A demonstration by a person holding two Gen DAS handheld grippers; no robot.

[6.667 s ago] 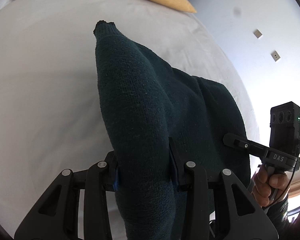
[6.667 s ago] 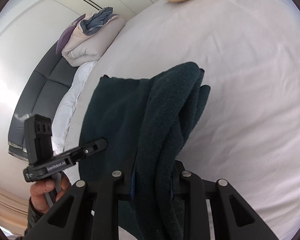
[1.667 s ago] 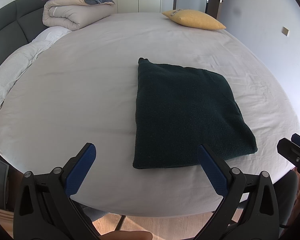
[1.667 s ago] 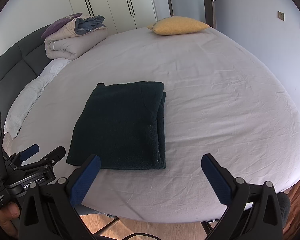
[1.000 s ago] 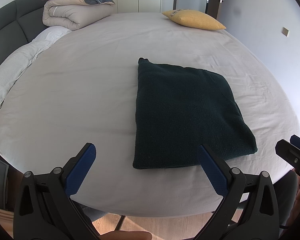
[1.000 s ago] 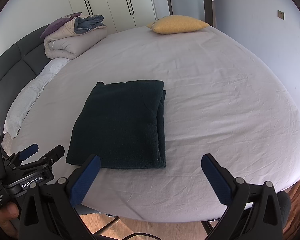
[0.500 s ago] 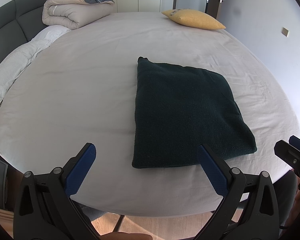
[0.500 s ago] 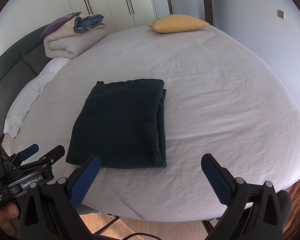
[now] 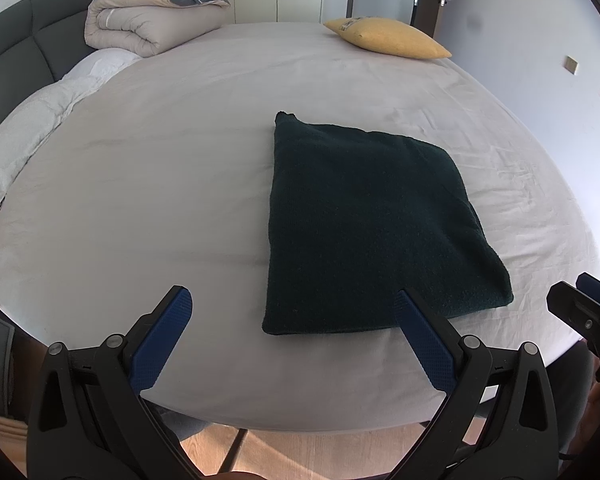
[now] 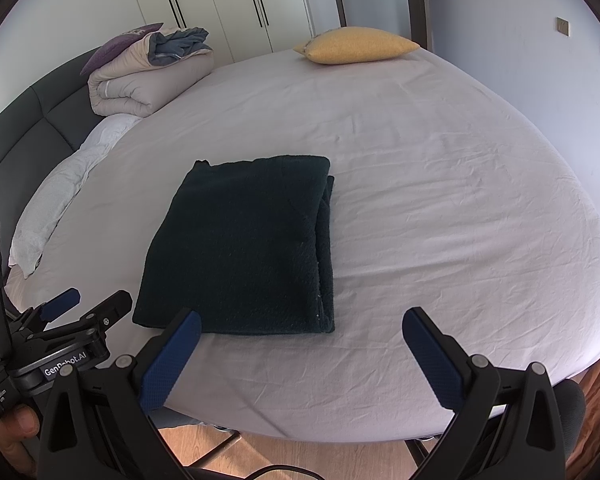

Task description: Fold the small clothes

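1. Dark green garment (image 9: 364,224) lies folded flat on the bed (image 9: 140,200), near its front edge.
2. Left hand-held gripper (image 9: 292,336) and right hand-held gripper (image 10: 300,354): jaws spread wide, holding nothing, hanging off the bed edge, probably because folding looks done.

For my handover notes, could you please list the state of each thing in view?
dark green garment: folded, flat on bed
left gripper: open, empty
right gripper: open, empty
duvet: rolled up
yellow pillow: lying at far edge
bed: sheet lightly creased
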